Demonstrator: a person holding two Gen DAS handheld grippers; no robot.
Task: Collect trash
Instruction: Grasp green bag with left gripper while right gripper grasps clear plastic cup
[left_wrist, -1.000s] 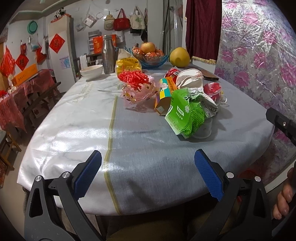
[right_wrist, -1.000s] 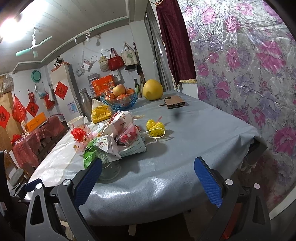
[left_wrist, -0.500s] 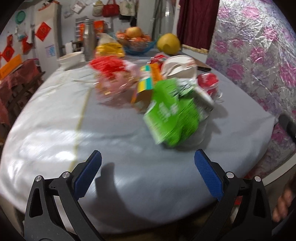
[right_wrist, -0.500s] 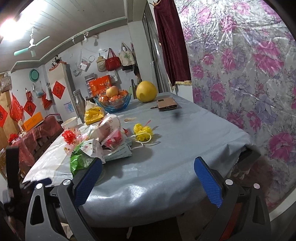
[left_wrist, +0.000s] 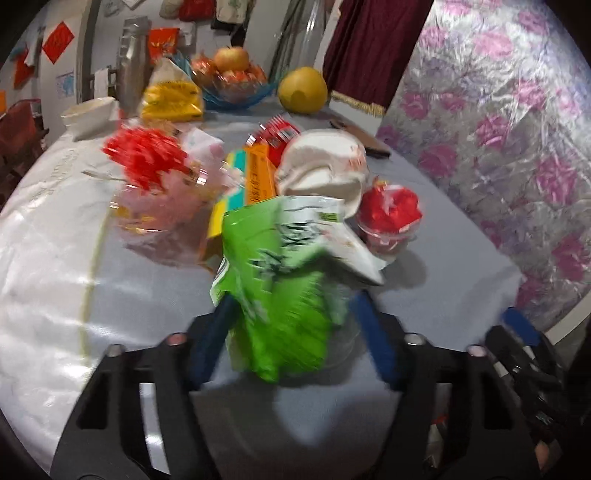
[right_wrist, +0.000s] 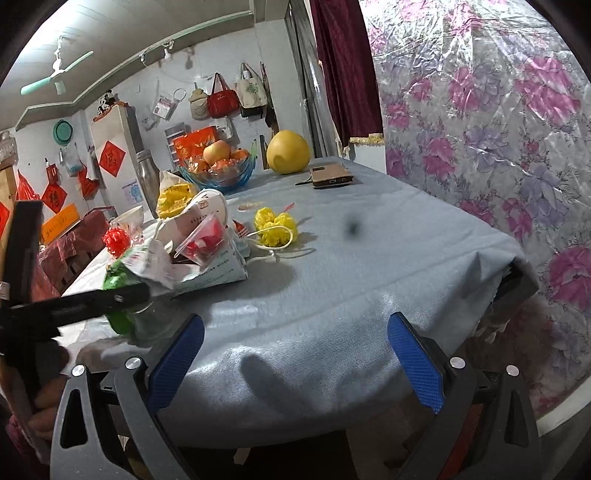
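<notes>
Left hand-held gripper (left_wrist: 291, 332) closing around crumpled green-white wrapper (left_wrist: 280, 295), pads not yet pressing; right hand-held gripper (right_wrist: 295, 363) spread

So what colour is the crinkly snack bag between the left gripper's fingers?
The crinkly plastic snack bag is bright green with white, clearest in the left wrist view.

Crumpled plastic wrapper (left_wrist: 280, 295): bright green with white panels and dark print. Tablecloth (right_wrist: 369, 266): pale blue-grey, one thin yellow stripe. Ribbon bow (left_wrist: 144, 157): red. Carton (left_wrist: 255, 177): orange and teal. Clear plastic cup (left_wrist: 388, 221): red contents. Mesh bundle (right_wrist: 275, 227): yellow. Round pomelo (right_wrist: 288, 151): yellow. Glass fruit bowl (right_wrist: 218, 177): blue. Wall covering (right_wrist: 498, 110): silver with pink and purple flowers. Gripper pads (right_wrist: 415, 362): blue.
</notes>
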